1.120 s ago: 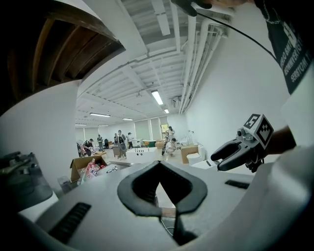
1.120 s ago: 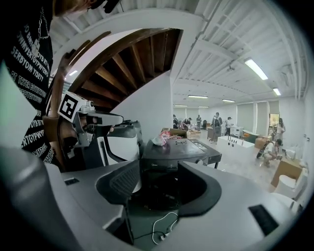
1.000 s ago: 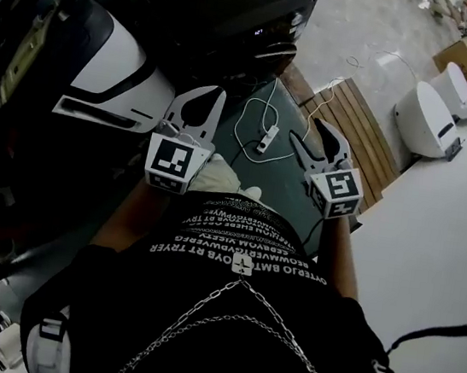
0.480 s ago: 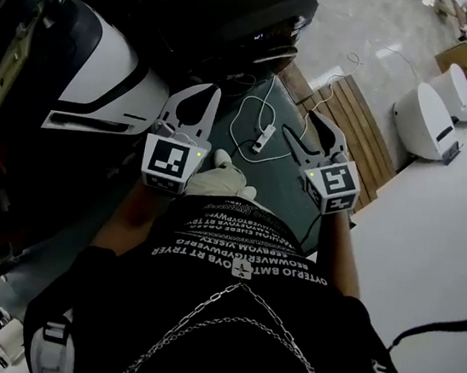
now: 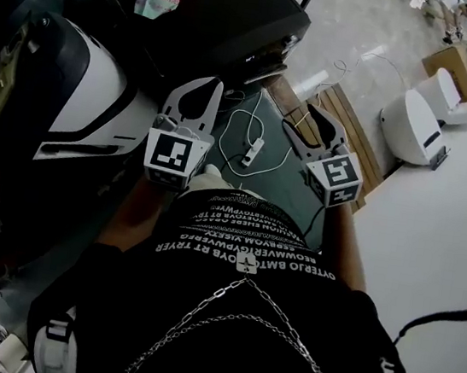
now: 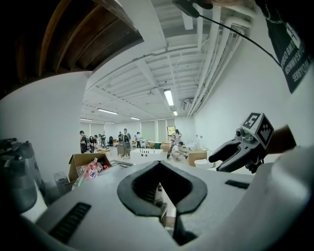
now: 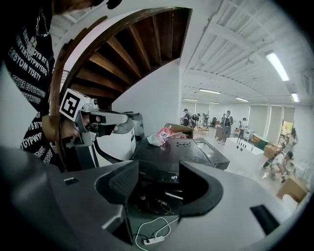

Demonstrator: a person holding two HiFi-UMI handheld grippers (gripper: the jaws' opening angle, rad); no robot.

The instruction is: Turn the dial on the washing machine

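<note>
Head view: left gripper [image 5: 216,82], closed on nothing, and right gripper [image 5: 302,118], open and empty, both point toward the black washing machine [image 5: 231,17], likely to reach its dial.

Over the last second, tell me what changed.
The left gripper and right gripper have travelled forward toward the black machine, whose top now shows more fully. Nothing was grasped or released. Unchanged: left jaws together, right jaws apart, both empty; power strip unmoved.
</note>
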